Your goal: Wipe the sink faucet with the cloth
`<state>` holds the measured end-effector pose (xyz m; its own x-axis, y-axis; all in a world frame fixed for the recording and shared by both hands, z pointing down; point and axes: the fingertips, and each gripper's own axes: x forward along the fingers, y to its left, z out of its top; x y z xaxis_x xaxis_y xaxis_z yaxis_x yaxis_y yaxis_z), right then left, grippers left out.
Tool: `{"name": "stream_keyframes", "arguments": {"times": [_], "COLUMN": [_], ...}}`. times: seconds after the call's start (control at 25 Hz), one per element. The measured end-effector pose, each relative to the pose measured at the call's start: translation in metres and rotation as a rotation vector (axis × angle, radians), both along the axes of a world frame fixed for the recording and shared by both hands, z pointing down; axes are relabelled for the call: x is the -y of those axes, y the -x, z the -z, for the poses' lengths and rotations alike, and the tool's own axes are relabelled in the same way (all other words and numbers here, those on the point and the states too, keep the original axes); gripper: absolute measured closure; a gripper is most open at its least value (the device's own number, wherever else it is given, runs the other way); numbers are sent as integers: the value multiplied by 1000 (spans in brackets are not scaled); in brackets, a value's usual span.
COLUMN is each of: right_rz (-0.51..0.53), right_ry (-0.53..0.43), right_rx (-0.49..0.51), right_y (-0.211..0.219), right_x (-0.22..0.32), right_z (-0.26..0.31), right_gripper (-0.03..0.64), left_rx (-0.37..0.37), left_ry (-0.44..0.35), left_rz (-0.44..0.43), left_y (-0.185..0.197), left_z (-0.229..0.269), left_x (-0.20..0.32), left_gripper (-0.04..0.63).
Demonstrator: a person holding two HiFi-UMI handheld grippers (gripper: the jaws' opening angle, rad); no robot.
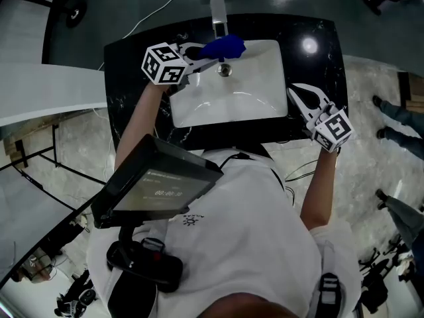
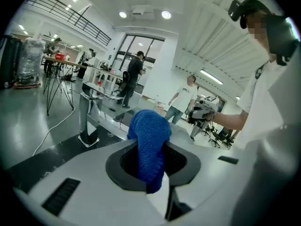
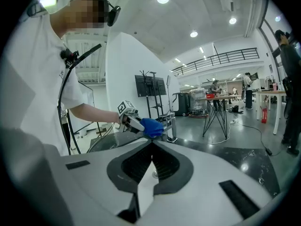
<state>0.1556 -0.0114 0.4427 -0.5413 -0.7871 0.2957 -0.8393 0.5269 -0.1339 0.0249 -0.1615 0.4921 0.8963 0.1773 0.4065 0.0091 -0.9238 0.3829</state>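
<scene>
Far left first: the left tool reached in from the upper left of the head view, out over the back of the white sink. Its jaws were nipped onto the blue cloth. In the left gripper view the fabric sat bunched between the pads, a fold spilling out past the tips and a tail hanging below. A firm pinch, that.

Now the part that mattered. The faucet stood at the top centre, on the back edge of the black surface. It was an upright chrome post with its spout reaching down the frame toward the basin. The cloth hung just below that spout in the head view, very near it. In the left gripper view the post stood off to the left of the cloth with a gap showing, so I judged it not yet touching. The wipe would mean carrying the cloth up the frame and slightly left onto the spout, then along its length.

Across at the right edge of the sink, the right tool had its jaws pressed together on nothing. It was well apart from the faucet. The left hand was plainly the nearer one, and the one carrying the cloth.
</scene>
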Motion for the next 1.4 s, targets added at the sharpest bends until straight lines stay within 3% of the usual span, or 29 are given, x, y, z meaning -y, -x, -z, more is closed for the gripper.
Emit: {"name": "stream_keyframes", "arguments": {"times": [0.08,0.2,0.36,0.48,0.68,0.92,1.0,1.2,1.28,1.4], "right_rz": [3,0,0,-13,-2,9,22,19,26,22], "right_ry": [-4,-4,5,7,0,4,2,-3,-1,1], "right_rx": [-5,-3,-8,7,1,-1,-11,3,-5,-3], "right_y": [-1,0,0,-2,0,2,4,2,2,0], "right_x": [-1,-2,-2,0,1,0,0,-2,-3,-5], "right_z": [2,3,2,-1,3,-1,0,-3,-4,-5], "right_gripper": [611,611,611,611,611,611,611,611,611,611], "left_rx": [23,33,57,37,42,97,91,-74,-76,-24], "left_ry": [-10,14,127,165,115,64,38,11,-5,-33], "left_rz": [-12,41,170,279,403,553,545,385,315,298], "left_y": [-6,-10,-13,-17,-8,41,55,57,56,61], "left_z": [-4,-4,-9,-9,-8,-28,-30,-3,-1,-16], "left_x": [-1,16,53,84,109,127,121,70,47,27], "left_gripper": [531,530,529,529,529,529,531,529,530,529]}}
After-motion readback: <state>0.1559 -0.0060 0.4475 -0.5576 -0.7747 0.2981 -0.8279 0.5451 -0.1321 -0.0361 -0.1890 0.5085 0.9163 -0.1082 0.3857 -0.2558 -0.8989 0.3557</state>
